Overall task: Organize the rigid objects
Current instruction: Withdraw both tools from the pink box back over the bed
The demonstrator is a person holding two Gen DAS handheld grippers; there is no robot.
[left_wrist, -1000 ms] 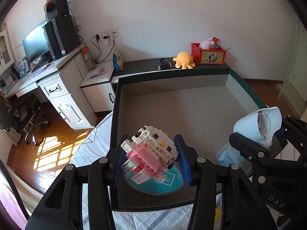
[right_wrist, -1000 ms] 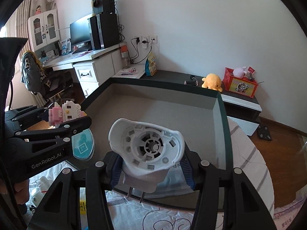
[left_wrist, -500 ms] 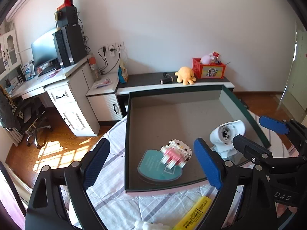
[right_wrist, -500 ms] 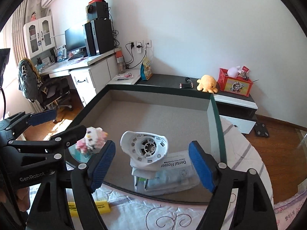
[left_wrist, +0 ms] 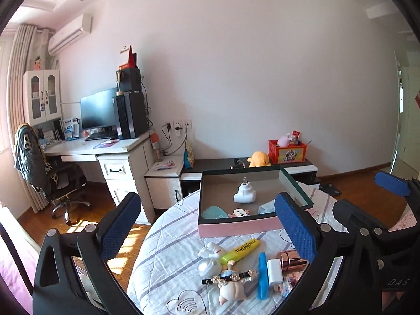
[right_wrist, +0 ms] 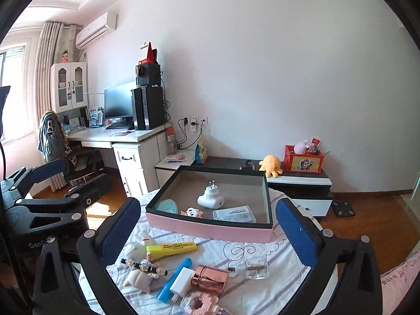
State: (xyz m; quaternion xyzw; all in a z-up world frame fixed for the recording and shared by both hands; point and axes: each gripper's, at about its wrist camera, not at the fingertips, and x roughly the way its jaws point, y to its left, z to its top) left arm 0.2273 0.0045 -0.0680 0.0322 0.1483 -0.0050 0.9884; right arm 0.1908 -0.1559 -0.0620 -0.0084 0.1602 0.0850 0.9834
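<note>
A pink-sided box sits on the round table. Inside lie a white plug device, a pink-and-white brick figure, a teal pad and a dental flosser pack. My left gripper and right gripper are open and empty, held back above the table's near side. Loose items lie in front: a yellow highlighter, a blue stick, a white charger, a rose-gold cap and a doll.
A clear glass bottle and a pink brick piece lie near the front edge. A white figurine lies by the highlighter. Behind the table stand a desk, an office chair and a low cabinet with an orange plush.
Both grippers let go of their objects, the brick figure and the plug device, inside the box, opened wide, and pulled back and up from it.
</note>
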